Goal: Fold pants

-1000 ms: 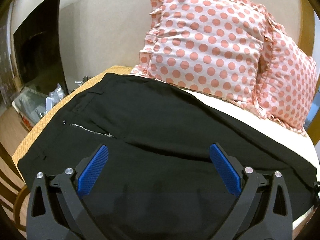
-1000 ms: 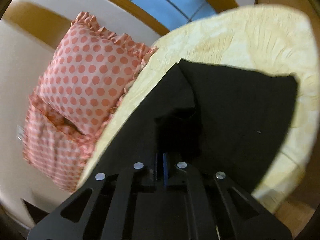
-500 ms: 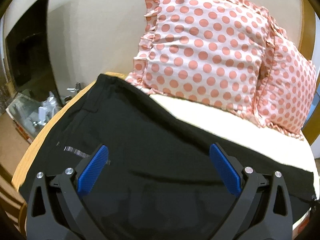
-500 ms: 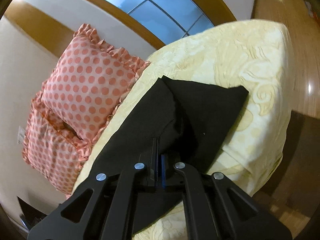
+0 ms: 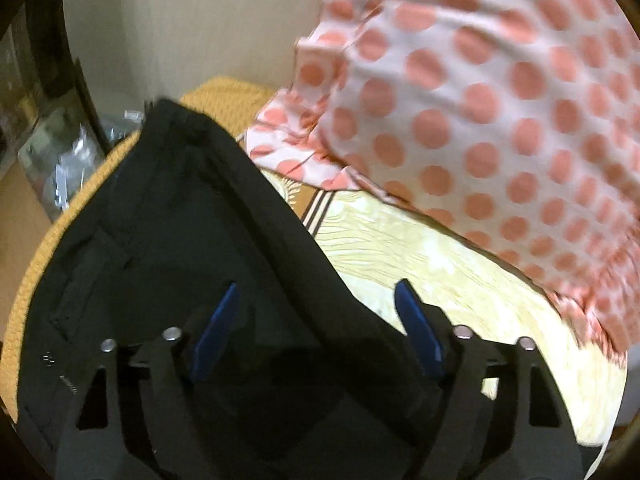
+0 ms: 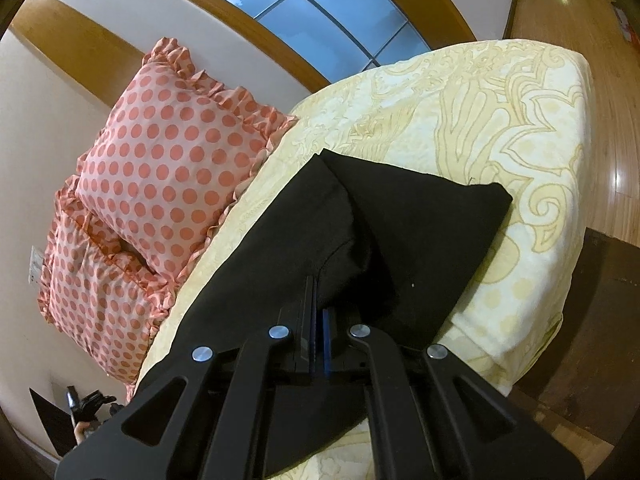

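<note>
Black pants (image 5: 192, 240) lie on a bed with a pale yellow patterned cover (image 5: 440, 276). In the left wrist view my left gripper (image 5: 316, 328) is open, its blue pads astride the far edge of the pants near the waistband end. In the right wrist view my right gripper (image 6: 318, 312) is shut on a pinched fold of the pants (image 6: 400, 216) and lifts the leg end, which drapes doubled over the cover (image 6: 500, 92).
Two pink pillows with coral dots (image 6: 168, 152) lean against the wall at the bed's head; one fills the upper right of the left wrist view (image 5: 500, 92). Clutter (image 5: 60, 160) lies on the floor by the bed. Wooden floor (image 6: 608, 80) lies beyond the bed's end.
The left gripper moved forward and right along the pants toward the pillow and narrowed somewhat. The right gripper kept its hold and carried the leg end back, folding it over.
</note>
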Action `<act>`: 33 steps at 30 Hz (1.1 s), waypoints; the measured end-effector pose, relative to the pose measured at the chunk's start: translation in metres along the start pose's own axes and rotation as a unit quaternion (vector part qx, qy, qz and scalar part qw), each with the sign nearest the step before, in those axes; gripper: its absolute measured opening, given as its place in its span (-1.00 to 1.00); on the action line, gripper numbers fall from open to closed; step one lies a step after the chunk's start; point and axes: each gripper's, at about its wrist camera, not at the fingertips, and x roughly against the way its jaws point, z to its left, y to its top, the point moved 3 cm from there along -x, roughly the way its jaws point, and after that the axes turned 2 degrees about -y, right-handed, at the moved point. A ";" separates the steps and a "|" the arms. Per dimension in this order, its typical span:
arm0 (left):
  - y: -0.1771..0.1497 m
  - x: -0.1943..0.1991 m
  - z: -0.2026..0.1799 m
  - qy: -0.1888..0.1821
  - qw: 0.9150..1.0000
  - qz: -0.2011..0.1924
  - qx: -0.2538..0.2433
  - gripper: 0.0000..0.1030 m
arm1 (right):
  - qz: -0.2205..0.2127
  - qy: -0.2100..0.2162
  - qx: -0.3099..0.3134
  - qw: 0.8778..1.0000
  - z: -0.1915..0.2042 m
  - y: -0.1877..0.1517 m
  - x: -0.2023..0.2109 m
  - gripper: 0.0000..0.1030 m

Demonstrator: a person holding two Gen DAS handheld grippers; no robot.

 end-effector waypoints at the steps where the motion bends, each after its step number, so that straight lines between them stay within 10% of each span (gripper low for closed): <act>1: 0.001 -0.005 0.002 0.001 1.000 0.006 0.009 0.32 | 0.000 -0.001 0.005 1.000 0.001 0.001 0.000 -0.97; 5: -0.001 -0.012 0.019 -0.013 0.999 0.022 0.047 -0.56 | -0.004 -0.008 0.022 1.000 0.009 0.004 -0.004 -0.97; 8: -0.012 0.010 0.034 -0.024 0.998 0.007 0.058 -0.72 | -0.007 -0.010 0.030 0.999 0.015 0.010 -0.008 -0.97; 20: -0.177 0.191 0.117 -0.058 0.988 -0.126 0.070 -0.72 | -0.050 -0.021 0.044 0.998 0.019 0.039 0.012 -0.97; 26: -0.248 0.165 0.149 -0.042 0.987 -0.094 0.120 -0.73 | -0.023 -0.047 0.018 0.998 -0.001 0.030 0.002 -0.96; 33: -0.248 0.166 0.148 -0.038 0.987 -0.111 0.111 -0.62 | -0.001 -0.057 0.017 0.998 -0.005 0.031 -0.007 -0.96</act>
